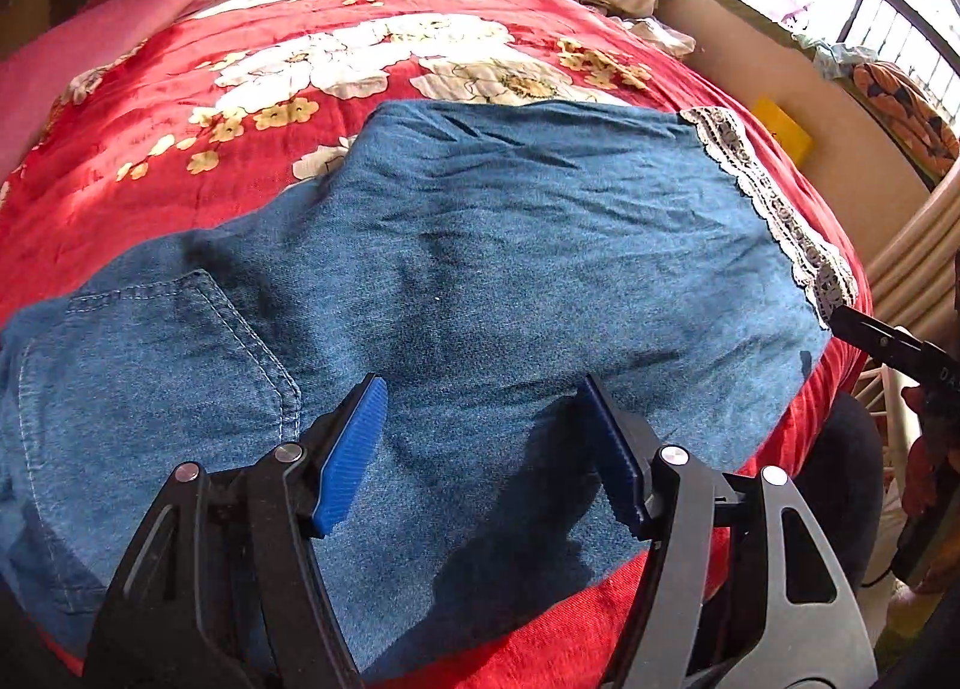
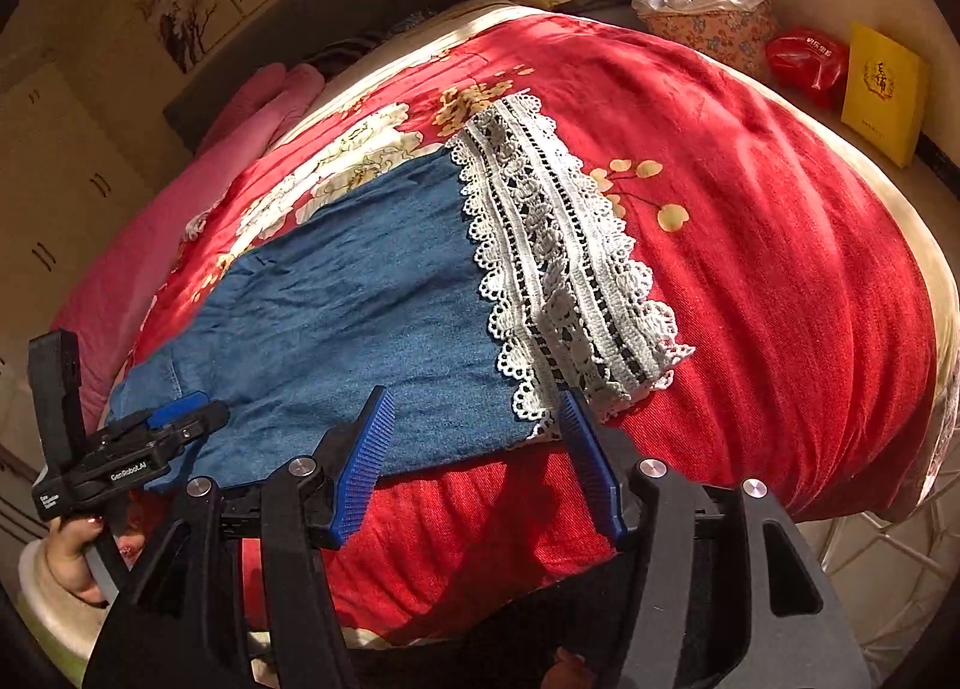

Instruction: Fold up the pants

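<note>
Lying flat on one red quilt [image 1: 180, 89], one pair of denim pants [image 1: 480, 245] sits beneath two tools, left tool [image 1: 486, 407] and right tool [image 2: 477, 419], both apart and empty.

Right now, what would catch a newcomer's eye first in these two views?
The blue denim pants lie spread flat across the red floral bedspread. Their white lace hem lies at the end nearest the right gripper, whose jaws stand open over the bed's edge. The left gripper hangs open above the denim.
</note>
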### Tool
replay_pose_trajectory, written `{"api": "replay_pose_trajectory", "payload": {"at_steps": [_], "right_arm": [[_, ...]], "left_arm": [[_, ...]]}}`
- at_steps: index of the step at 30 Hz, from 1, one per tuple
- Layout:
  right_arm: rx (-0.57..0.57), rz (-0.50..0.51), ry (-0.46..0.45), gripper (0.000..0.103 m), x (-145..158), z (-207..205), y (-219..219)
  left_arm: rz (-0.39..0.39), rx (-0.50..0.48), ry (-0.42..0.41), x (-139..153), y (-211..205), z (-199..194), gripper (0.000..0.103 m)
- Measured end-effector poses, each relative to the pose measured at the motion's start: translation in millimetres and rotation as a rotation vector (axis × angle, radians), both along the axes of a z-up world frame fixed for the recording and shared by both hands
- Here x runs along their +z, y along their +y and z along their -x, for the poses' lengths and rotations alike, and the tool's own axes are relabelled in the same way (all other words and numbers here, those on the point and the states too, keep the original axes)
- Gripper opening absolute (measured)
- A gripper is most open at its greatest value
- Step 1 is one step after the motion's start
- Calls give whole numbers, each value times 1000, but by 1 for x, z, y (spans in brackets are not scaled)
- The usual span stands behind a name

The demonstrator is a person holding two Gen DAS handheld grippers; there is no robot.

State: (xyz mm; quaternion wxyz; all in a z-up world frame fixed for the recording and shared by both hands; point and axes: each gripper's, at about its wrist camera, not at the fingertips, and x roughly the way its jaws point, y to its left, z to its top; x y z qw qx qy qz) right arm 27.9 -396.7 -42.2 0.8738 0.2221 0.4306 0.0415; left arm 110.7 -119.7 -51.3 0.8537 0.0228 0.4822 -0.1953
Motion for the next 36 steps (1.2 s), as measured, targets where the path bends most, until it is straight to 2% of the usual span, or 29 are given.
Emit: {"api": "replay_pose_trajectory", "payload": {"at_steps": [3, 5, 7, 8, 9, 10, 13, 16, 20, 24, 28, 32, 34, 36], "right_arm": [[-3, -9, -3, 57, -3, 0, -1], [-13, -39, -39, 57, 4, 6, -5], [-43, -80, -92, 57, 13, 18, -15], [-64, -82, -108, 59, 18, 23, -20], [-86, -78, -112, 64, 20, 27, -25], [-107, -79, -108, 65, 20, 29, -30], [-146, -119, -83, 66, 13, 29, -42], [-152, -144, -57, 66, 4, 26, -46], [-150, -151, -36, 67, -5, 17, -47], [-149, -174, -15, 68, -17, 7, -48], [-148, -191, -32, 70, -21, 5, -46], [-134, -205, -53, 70, -19, 6, -43], [-119, -206, -57, 68, -18, 5, -40], [-111, -207, -57, 60, -19, 2, -39]], "left_arm": [[-24, -14, -21, -5, -4, 3, 61], [-41, -21, -15, 1, -6, 5, 62], [-9, -45, -17, 18, -9, 6, 65], [1, -67, -44, 30, -12, 6, 66], [-6, -89, -79, 41, -18, 6, 71], [-14, -112, -112, 52, -24, 4, 77], [-23, -171, -162, 75, -48, -13, 80], [-29, -251, -191, 85, -79, -35, 84], [-45, -328, -154, 75, -117, -70, 88], [-56, -341, -111, 57, -144, -103, 88], [23, -410, -69, 44, -164, -125, 88], [28, -454, -24, 27, -182, -147, 88], [30, -488, 0, 20, -190, -155, 88], [27, -519, 26, 12, -197, -161, 88]]}}
